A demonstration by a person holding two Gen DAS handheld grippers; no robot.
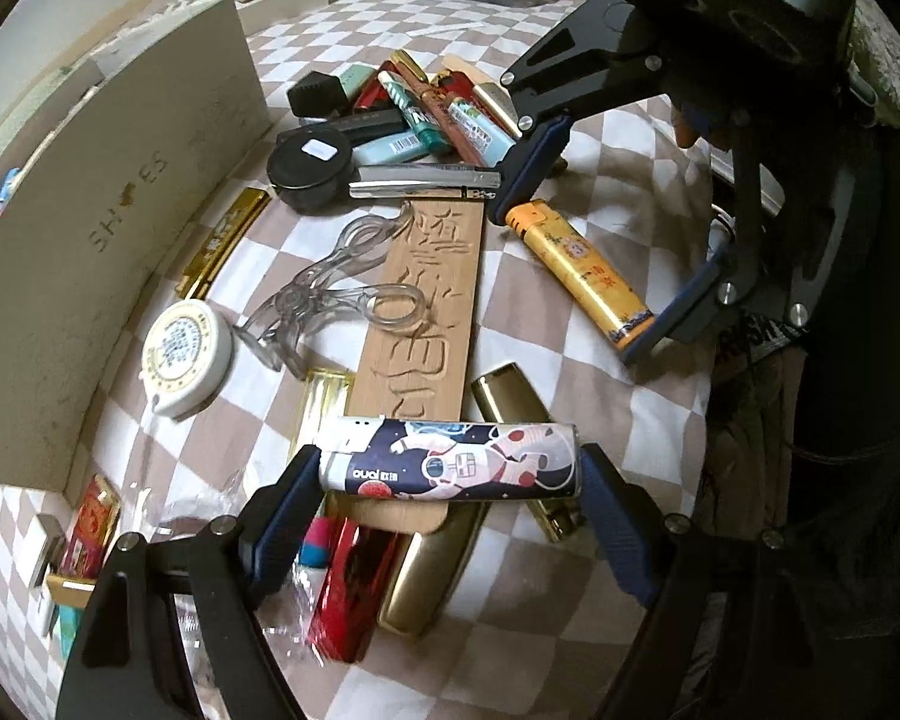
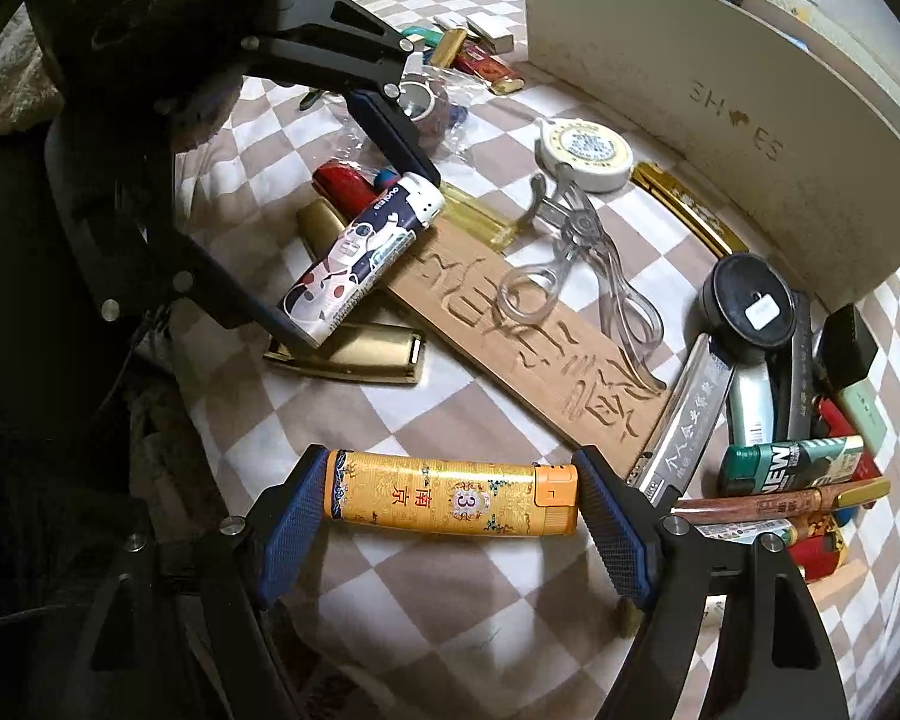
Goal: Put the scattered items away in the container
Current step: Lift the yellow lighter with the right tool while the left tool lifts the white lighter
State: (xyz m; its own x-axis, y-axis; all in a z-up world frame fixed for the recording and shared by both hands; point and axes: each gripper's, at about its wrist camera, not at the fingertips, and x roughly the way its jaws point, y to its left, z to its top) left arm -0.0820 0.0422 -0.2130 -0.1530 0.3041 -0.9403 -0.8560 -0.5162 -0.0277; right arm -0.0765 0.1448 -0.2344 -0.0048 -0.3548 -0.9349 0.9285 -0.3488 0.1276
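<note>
Shoe box (image 1: 120, 192), beige, open top, stands at the far edge of the checkered cloth (image 1: 570, 360); it lies to the left of the left gripper (image 1: 450, 480) and ahead and to the right of the right gripper (image 2: 450, 501). Left one looks nearer to its wall.

Wooden plaque (image 1: 432, 312) with carved characters lies flat mid-clutter, long axis running between the two grippers, clear plastic scissors (image 1: 336, 294) on top of it.

Astronaut lighter (image 1: 450, 468): spans the left fingers end to end, long axis crosswise, caps against both pads. Held, raised above the plaque's near end, as the right view shows.

Yellow lighter (image 2: 450, 501): same story in the right fingers, crosswise, clamped lengthwise at a wide span. Whether it is clear of the cloth, cannot tell.

Both grippers point inward over the pile, tilted down.

Judgement: both loads are secured; the carry goes box-ward, left across, right forward-right, over the wall. End-on grip may slip.

Round tape measure (image 1: 180, 354) and black tin (image 1: 309, 162) wait near the box.
</note>
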